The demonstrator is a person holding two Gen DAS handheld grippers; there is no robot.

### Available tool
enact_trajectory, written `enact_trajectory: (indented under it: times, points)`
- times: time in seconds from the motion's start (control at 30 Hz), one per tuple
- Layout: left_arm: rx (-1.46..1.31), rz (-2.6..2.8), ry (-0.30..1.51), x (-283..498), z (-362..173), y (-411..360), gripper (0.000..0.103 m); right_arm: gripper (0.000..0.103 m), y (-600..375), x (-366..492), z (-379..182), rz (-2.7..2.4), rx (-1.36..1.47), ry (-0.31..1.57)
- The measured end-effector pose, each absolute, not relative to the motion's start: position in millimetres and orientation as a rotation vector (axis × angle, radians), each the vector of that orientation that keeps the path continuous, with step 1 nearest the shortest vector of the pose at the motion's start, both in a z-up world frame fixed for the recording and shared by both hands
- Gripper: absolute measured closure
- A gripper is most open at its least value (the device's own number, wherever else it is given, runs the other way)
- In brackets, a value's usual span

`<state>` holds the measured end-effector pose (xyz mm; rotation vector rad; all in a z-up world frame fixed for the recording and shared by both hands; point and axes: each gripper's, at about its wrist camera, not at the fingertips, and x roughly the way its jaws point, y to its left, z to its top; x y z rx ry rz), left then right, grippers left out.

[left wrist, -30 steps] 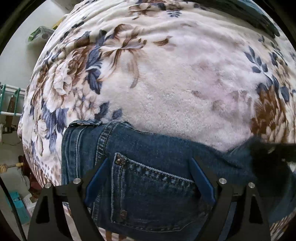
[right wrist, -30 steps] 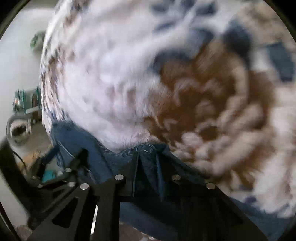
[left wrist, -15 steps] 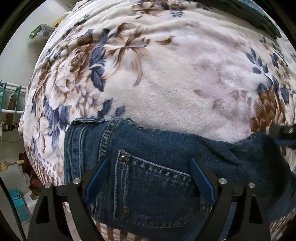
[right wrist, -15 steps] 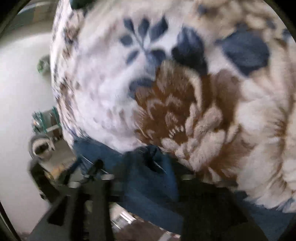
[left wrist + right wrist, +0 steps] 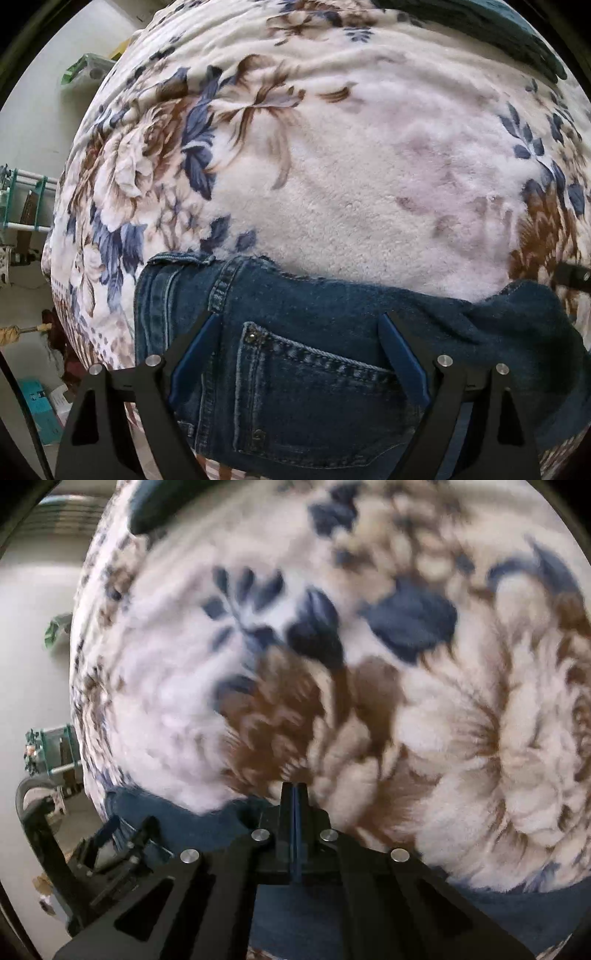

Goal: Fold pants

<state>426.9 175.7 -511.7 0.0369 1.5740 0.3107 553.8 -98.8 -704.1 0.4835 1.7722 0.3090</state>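
Observation:
Dark blue denim pants (image 5: 317, 354) lie on a floral fleece blanket (image 5: 351, 177), back pocket up, waistband toward the far left. My left gripper (image 5: 299, 325) is open, its blue-padded fingers (image 5: 195, 350) spread wide just above the pocket area. In the right wrist view the pants (image 5: 184, 819) lie below and to the left of my right gripper (image 5: 294, 794), whose jaws are shut together with nothing seen between them. The right gripper's tip (image 5: 572, 275) shows at the far right edge of the left view, beside a bunched fold of denim (image 5: 517, 314).
The blanket (image 5: 369, 664) covers a bed. Its left edge drops to a floor with a green rack (image 5: 22, 199), a teal box (image 5: 37, 410) and clutter. A dark pillow (image 5: 480, 26) lies at the far end. My left gripper (image 5: 110, 849) shows low left in the right view.
My right gripper let go of the denim fold and now stands shut and empty, moved off over the blanket. The left gripper stayed open over the pocket.

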Motion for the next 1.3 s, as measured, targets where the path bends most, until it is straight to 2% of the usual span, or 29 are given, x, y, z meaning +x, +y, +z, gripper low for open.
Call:
enact_trajectory:
  times: [0.07, 0.13, 0.17, 0.2, 0.23, 0.33, 0.37, 0.43, 0.5, 0.53, 0.63, 0.83, 0.97, 1.03, 1.1, 1.13, 1.3]
  points:
    - [0.028, 0.300, 1.573, 427.0, -506.4, 174.5, 0.015, 0.102, -108.0, 551.1, -708.0, 0.371, 0.597, 1.814]
    - [0.039, 0.287, 1.566, 426.7, -503.1, 170.2, 0.015, 0.094, -119.9, 549.1, -704.3, 0.394, 0.686, 1.817]
    - [0.049, 0.280, 1.561, 426.7, -502.4, 167.3, 0.015, 0.069, -122.3, 547.2, -702.7, 0.402, 0.693, 1.813]
    - [0.062, 0.277, 1.559, 426.9, -502.6, 164.0, 0.015, 0.037, -122.1, 547.2, -701.5, 0.414, 0.675, 1.809]
    - [0.068, 0.273, 1.560, 427.3, -503.5, 161.5, 0.015, 0.029, -119.9, 547.5, -702.2, 0.431, 0.651, 1.808]
    - [0.077, 0.265, 1.561, 430.0, -505.4, 154.6, 0.015, 0.028, -83.1, 540.0, -723.8, 0.513, 0.539, 1.899]
    - [0.077, 0.263, 1.558, 430.9, -505.0, 153.6, 0.015, 0.033, -65.8, 537.2, -730.2, 0.541, 0.432, 1.921]
    - [0.088, 0.259, 1.549, 433.4, -504.5, 150.6, 0.015, 0.050, -41.0, 531.8, -730.7, 0.571, 0.243, 1.900]
    - [0.097, 0.253, 1.542, 435.0, -504.5, 149.2, 0.015, 0.084, -31.6, 530.0, -721.5, 0.561, 0.163, 1.869]
    - [0.099, 0.251, 1.539, 434.9, -504.0, 148.7, 0.015, 0.092, -32.6, 531.0, -711.7, 0.527, 0.136, 1.831]
    - [0.108, 0.252, 1.535, 433.4, -504.9, 150.6, 0.015, 0.098, -63.2, 539.6, -681.6, 0.454, 0.262, 1.735]
    - [0.118, 0.269, 1.556, 428.9, -510.8, 152.5, 0.015, 0.099, -86.3, 537.8, -710.0, 0.346, 0.419, 1.760]
    - [0.116, 0.269, 1.570, 426.5, -506.6, 153.3, 0.015, 0.096, -99.2, 538.5, -729.7, 0.356, 0.574, 1.812]
    - [0.104, 0.266, 1.557, 425.4, -498.5, 151.2, 0.015, 0.082, -115.3, 536.0, -719.8, 0.393, 0.657, 1.808]
    - [0.088, 0.246, 1.544, 424.1, -489.6, 144.3, 0.015, 0.034, -138.8, 531.5, -697.5, 0.358, 0.659, 1.732]
    - [0.089, 0.228, 1.538, 423.1, -485.8, 137.2, 0.015, 0.027, -152.6, 526.2, -686.1, 0.331, 0.651, 1.688]
    - [0.129, 0.126, 1.516, 417.7, -474.9, 85.9, 0.015, 0.024, -251.5, 468.9, -648.2, 0.063, 0.793, 1.508]
